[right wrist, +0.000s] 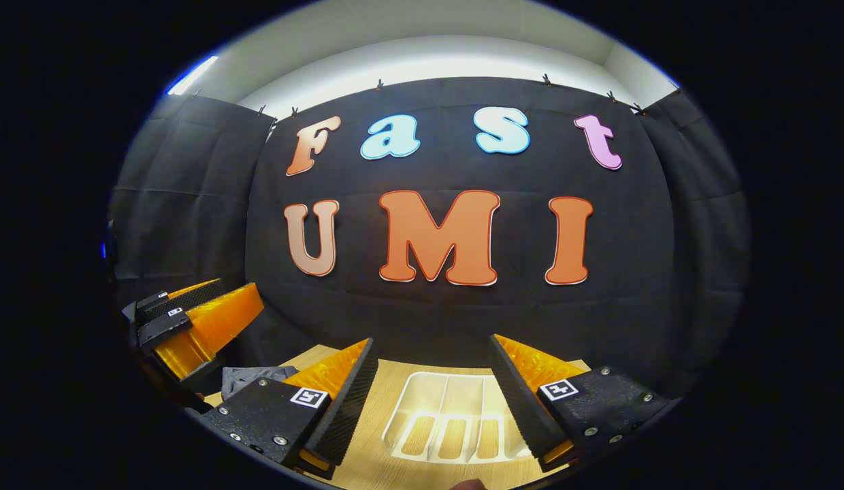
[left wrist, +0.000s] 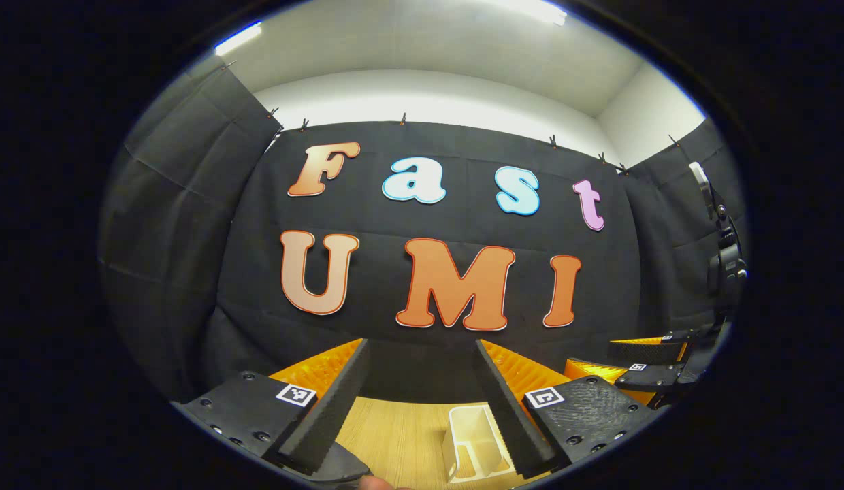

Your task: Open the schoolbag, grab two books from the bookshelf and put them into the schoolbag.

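My left gripper (left wrist: 418, 408) is open above the wooden table (left wrist: 395, 435), with nothing between its black pads. Just past its right finger stands a white slotted bookshelf rack (left wrist: 473, 442). My right gripper (right wrist: 432, 401) is open too, and the same white rack (right wrist: 456, 422) lies straight ahead between its fingers, its slots bare from here. A crumpled grey fabric thing (right wrist: 252, 374), perhaps the schoolbag, lies on the table to the left of my right gripper. The right gripper (left wrist: 650, 364) also shows at the far right of the left gripper view. The left gripper (right wrist: 190, 320) hovers at the left of the right gripper view.
The black cloth wall closes the back and both sides just behind the table (right wrist: 395, 469). A black mount carrying a pale flat device (left wrist: 701, 184) rises above the other gripper at the right edge of the left gripper view.
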`<state>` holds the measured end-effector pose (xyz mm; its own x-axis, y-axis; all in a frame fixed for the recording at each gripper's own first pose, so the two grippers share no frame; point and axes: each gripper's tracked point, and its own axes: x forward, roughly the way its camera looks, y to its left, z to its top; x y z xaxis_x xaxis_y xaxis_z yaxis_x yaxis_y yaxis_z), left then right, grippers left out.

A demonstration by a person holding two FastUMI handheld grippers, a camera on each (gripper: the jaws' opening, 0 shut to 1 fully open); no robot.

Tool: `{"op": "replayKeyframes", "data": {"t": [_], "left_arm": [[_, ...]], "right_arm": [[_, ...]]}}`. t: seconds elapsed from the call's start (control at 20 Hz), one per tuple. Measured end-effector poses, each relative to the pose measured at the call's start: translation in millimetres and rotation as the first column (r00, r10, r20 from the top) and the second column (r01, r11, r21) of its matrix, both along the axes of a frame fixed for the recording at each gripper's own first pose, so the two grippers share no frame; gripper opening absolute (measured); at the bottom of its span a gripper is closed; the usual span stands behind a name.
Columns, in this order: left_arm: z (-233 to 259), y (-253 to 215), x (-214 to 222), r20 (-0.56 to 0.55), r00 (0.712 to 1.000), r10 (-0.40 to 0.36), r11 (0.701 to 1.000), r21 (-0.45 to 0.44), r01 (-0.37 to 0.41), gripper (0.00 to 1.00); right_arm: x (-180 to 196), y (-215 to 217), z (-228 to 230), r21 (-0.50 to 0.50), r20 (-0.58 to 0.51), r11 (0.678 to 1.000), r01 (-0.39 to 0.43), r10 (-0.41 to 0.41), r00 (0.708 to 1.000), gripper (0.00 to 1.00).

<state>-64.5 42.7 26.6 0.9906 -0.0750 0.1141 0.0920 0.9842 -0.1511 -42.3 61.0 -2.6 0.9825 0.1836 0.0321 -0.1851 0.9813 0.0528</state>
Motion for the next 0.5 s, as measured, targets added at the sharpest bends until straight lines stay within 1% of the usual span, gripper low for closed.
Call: {"op": "replayKeyframes", "data": {"t": [0.1, 0.15, 0.2, 0.35, 0.4, 0.45, 0.5], "left_arm": [[0, -11, -1, 0.016, 0.999, -0.043, 0.999, -0.018, 0.043, 0.94], [-2, -13, -7, 0.027, 0.999, -0.045, 0.999, -0.011, 0.045, 0.96], [-1, -11, -10, 0.036, 0.999, -0.036, 0.999, 0.006, 0.036, 0.94], [-4, -12, -10, 0.032, 0.999, -0.031, 0.999, 0.029, 0.030, 0.94], [-4, -10, -13, 0.042, 0.999, -0.027, 0.999, 0.026, 0.026, 0.96], [-1, -8, -12, 0.064, 0.998, -0.018, 1.000, 0.025, 0.016, 0.94], [2, -6, -15, 0.081, 0.997, -0.013, 0.999, 0.032, 0.011, 0.96]], "right_arm": [[-4, 2, 3, 0.006, 0.017, 1.000, 0.004, -0.004, 1.000, 0.97], [-3, 1, 3, 0.007, 0.021, 1.000, 0.008, -0.008, 1.000, 0.97], [-5, 1, 2, 0.006, 0.029, 1.000, 0.009, -0.009, 1.000, 0.97], [-6, 1, 3, -0.009, 0.041, 1.000, 0.017, -0.016, 0.999, 0.97], [-7, 2, 3, -0.009, 0.039, 1.000, 0.020, -0.019, 0.999, 0.97], [-8, 1, 4, -0.004, 0.041, 1.000, 0.025, -0.024, 0.999, 0.97], [-9, 1, 4, 0.006, 0.045, 1.000, 0.026, -0.026, 0.999, 0.97]]}}
